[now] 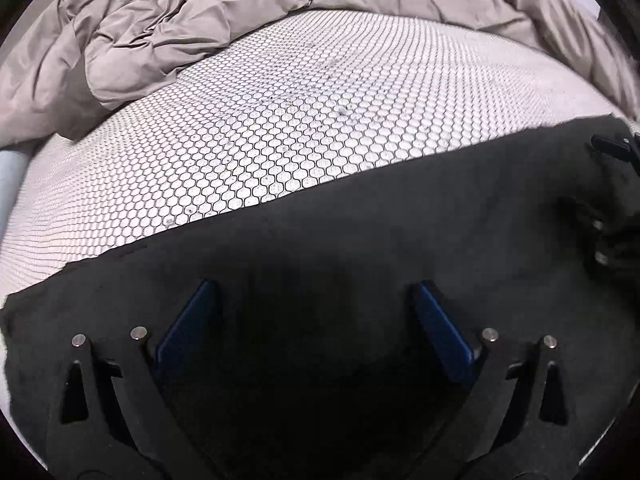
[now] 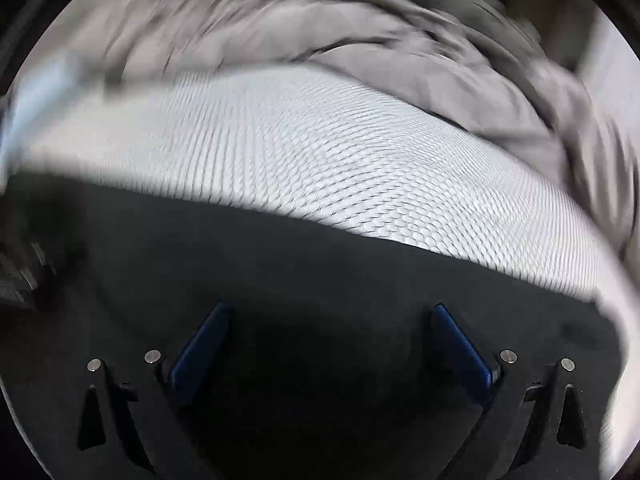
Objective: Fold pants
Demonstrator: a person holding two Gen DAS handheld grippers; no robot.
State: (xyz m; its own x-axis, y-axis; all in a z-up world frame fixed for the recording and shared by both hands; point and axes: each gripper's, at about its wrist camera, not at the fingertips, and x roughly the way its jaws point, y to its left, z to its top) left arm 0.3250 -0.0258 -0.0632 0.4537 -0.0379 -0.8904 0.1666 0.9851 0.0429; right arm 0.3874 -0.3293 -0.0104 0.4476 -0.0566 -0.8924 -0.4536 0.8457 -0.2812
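Black pants (image 1: pixel 360 232) lie flat across the near part of a bed, their far edge running straight over the honeycomb-patterned sheet (image 1: pixel 280 120). My left gripper (image 1: pixel 316 292) hovers over the dark cloth, blue pads (image 1: pixel 192 320) wide apart, nothing between them. In the right wrist view the same pants (image 2: pixel 280 264) fill the lower half, blurred by motion. My right gripper (image 2: pixel 332 312) is also open above the fabric, blue pads (image 2: pixel 460 344) spread. The other gripper's black frame (image 1: pixel 604 232) shows at the right edge of the left wrist view.
A crumpled grey duvet (image 1: pixel 180 28) is bunched along the far side of the bed and wraps round to the right (image 2: pixel 440 60). A pale blue tube-like edge (image 1: pixel 10 172) sits at the far left. White patterned sheet (image 2: pixel 300 140) lies between pants and duvet.
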